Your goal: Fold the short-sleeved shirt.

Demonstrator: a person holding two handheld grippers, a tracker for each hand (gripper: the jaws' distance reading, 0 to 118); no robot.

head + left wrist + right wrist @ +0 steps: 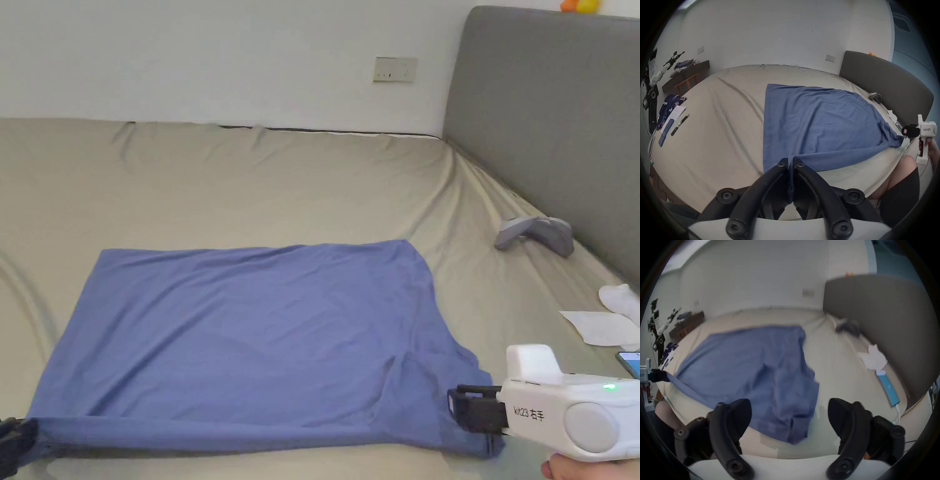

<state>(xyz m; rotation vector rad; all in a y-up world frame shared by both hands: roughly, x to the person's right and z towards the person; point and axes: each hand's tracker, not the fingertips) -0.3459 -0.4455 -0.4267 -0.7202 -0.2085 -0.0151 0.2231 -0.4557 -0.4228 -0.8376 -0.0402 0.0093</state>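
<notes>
A blue short-sleeved shirt [250, 337] lies spread flat on the beige bed [250, 181], its near edge folded into a long roll. In the left gripper view my left gripper [790, 164] is shut on the near left corner of the shirt [818, 120], with blue fabric pinched between the jaws. It appears at the lower left edge of the head view [14, 437]. My right gripper [789, 402] is open, jaws wide apart over the near right sleeve corner of the shirt [753, 369]. In the head view the right gripper [461, 407] sits at that corner.
A grey headboard [550, 125] borders the bed's right side. Near it lie a grey device [536, 232], white cloths [609, 322] and a blue phone on a cable [888, 387]. Papers, a pen [679, 125] and a patterned garment [670, 104] sit at the bed's far left.
</notes>
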